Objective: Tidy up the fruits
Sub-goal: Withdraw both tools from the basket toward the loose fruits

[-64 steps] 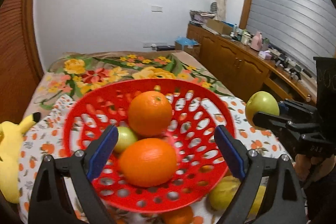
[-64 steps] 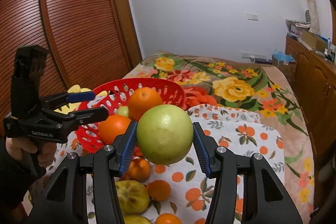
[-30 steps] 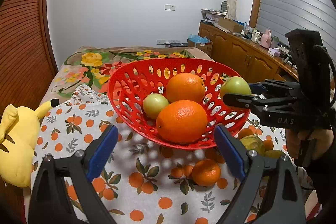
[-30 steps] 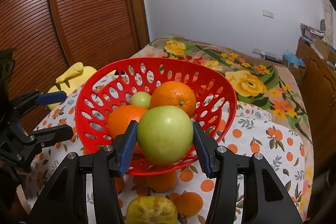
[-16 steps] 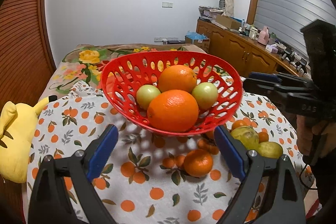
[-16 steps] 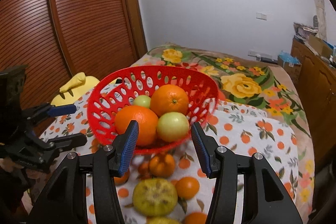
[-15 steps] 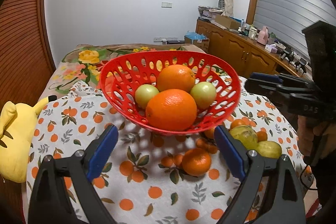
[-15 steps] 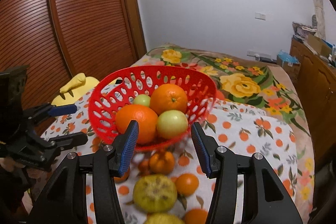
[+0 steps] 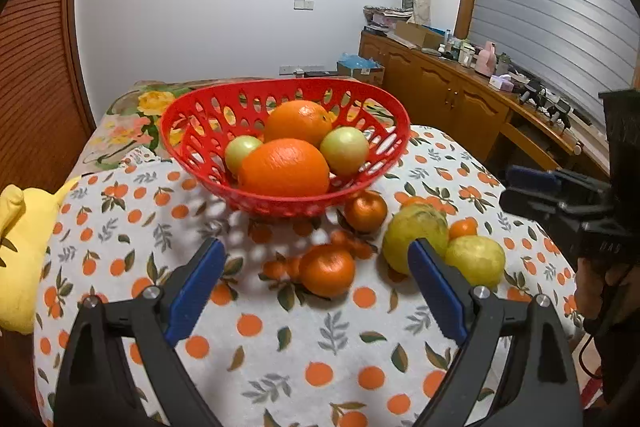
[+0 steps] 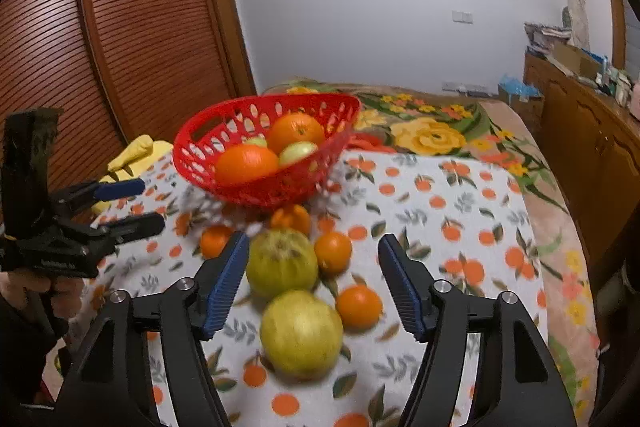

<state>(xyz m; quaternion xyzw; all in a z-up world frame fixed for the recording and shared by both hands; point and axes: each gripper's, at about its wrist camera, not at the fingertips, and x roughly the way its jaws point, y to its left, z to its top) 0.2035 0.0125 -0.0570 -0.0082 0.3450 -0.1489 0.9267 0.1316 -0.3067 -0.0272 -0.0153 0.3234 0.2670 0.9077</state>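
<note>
A red perforated basket (image 9: 182, 131) stands on the orange-print cloth and holds two oranges (image 9: 285, 167) and two green fruits (image 9: 345, 150). In front of it on the cloth lie small tangerines (image 9: 327, 269) and two yellow-green fruits (image 9: 416, 237). My left gripper (image 9: 316, 251) hangs open above the tangerines, holding nothing. In the right wrist view the basket (image 10: 192, 143) is further off. My right gripper (image 10: 313, 241) is empty and its jaws are opening. The yellow-green fruits (image 10: 300, 331) lie on the cloth below it, and its pads touch neither.
A yellow plush toy (image 9: 20, 247) lies at the cloth's left edge. Wooden cabinets (image 9: 460, 99) with clutter on top run along the right. A slatted wooden door (image 10: 120, 27) is on the left. A floral bedspread (image 10: 432, 135) lies behind the basket.
The right gripper let the green fruit go into the basket, drew back and widened its jaws. The left gripper also pulled back from the basket.
</note>
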